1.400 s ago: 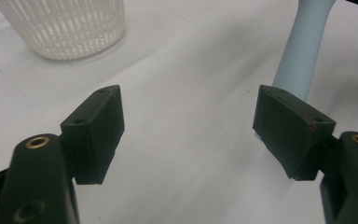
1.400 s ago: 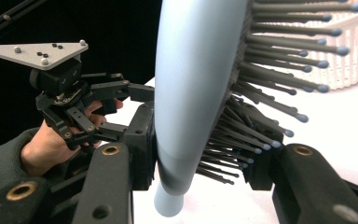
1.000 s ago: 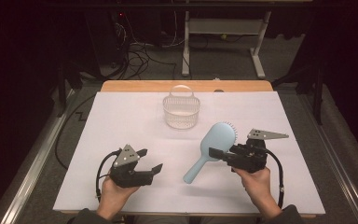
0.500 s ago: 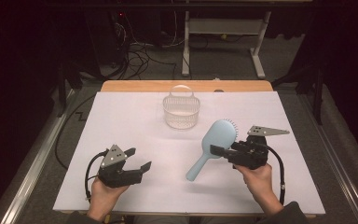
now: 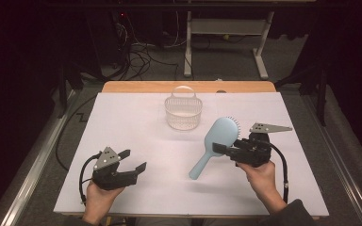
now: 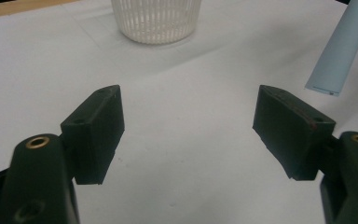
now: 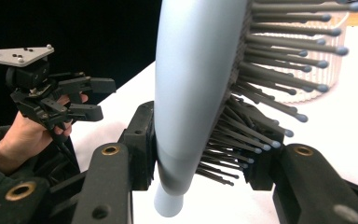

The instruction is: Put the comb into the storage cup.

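Note:
A light blue hairbrush [image 5: 218, 133] hangs over the white table cover, head toward the far side and handle slanting down to the front left. My right gripper [image 5: 222, 149] is shut on it where the head meets the handle. In the right gripper view the jaws clamp the brush [image 7: 191, 84] across its smooth back and its bristles [image 7: 279, 70]. My left gripper [image 5: 134, 160] is held open near the front left, with nothing between its fingers [image 6: 98, 126]. From there, the brush handle [image 6: 342, 51] shows at the upper right.
A white slatted basket [image 5: 184, 112] with a hoop handle stands at the table's far middle, also seen ahead of the left gripper as the basket [image 6: 156, 18]. The white cover [image 5: 136, 117] ends at a wooden edge [image 5: 136, 86] at the back. Cables and a desk frame lie on the floor beyond.
My left hand has drifted to the left along the front of the table with its jaws still open. The right gripper and the brush have stayed almost where they were.

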`<action>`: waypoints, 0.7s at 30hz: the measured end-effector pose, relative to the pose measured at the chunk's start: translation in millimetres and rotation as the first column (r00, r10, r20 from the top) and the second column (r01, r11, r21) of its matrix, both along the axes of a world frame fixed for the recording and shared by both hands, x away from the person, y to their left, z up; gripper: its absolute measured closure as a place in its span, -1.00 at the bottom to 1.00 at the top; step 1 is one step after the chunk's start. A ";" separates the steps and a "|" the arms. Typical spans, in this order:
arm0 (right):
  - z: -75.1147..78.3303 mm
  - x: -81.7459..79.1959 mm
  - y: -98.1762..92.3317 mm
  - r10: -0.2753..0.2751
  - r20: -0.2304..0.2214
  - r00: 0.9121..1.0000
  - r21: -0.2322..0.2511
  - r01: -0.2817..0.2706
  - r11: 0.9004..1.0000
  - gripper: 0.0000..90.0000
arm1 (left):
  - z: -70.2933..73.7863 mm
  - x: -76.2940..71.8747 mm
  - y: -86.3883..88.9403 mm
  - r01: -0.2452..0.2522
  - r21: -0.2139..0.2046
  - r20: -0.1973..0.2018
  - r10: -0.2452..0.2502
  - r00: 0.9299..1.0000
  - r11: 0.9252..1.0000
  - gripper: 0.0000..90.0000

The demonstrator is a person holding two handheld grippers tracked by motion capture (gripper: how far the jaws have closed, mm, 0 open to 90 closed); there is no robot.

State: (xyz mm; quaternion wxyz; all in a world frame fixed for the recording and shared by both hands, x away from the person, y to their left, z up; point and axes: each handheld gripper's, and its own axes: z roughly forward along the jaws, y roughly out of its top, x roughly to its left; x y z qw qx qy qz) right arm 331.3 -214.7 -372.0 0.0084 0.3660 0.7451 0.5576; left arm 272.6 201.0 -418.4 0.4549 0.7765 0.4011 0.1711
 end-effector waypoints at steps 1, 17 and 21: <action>0.3 0.6 0.0 -0.002 0.001 1.000 0.000 0.002 1.000 0.22 | -0.5 0.3 1.5 -0.003 -0.001 -0.003 0.003 1.000 1.000 -0.47; 12.4 13.4 3.0 -0.009 0.014 1.000 -0.022 0.009 1.000 0.21 | -6.4 2.8 10.6 -0.031 -0.001 -0.020 0.031 0.999 1.000 -0.47; 14.1 16.2 3.9 -0.009 0.016 1.000 -0.024 0.009 1.000 0.21 | -7.1 3.0 11.5 -0.033 -0.002 -0.024 0.033 0.999 0.999 -0.47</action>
